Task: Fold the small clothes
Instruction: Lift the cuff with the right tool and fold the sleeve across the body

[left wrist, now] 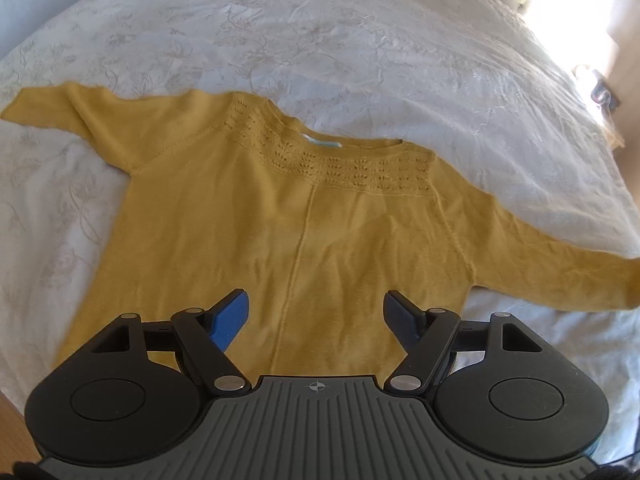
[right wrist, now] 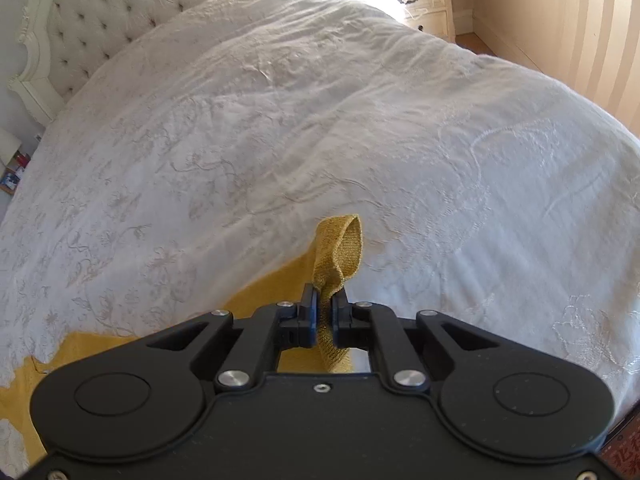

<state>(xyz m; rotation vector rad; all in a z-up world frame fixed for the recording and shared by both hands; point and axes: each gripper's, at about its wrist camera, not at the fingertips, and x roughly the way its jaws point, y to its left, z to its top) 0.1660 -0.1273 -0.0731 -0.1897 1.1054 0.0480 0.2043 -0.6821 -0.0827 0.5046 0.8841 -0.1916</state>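
Observation:
A mustard-yellow knit sweater (left wrist: 304,224) lies flat on a white bedspread (left wrist: 320,40), neckline away from me and both sleeves spread out to the sides. My left gripper (left wrist: 316,312) hovers over the sweater's lower body with its blue-padded fingers wide apart and nothing between them. In the right wrist view my right gripper (right wrist: 325,312) is shut on the sweater's sleeve cuff (right wrist: 338,256), whose ribbed end sticks up past the fingertips. More of the yellow sweater (right wrist: 264,292) trails to the lower left under that gripper.
The bedspread (right wrist: 320,140) is embroidered and slightly wrinkled. A tufted cream headboard (right wrist: 92,20) stands at the far left. A cream nightstand (right wrist: 428,4) sits beside the bed at the top right. Wooden floor shows at the left view's bottom-left corner.

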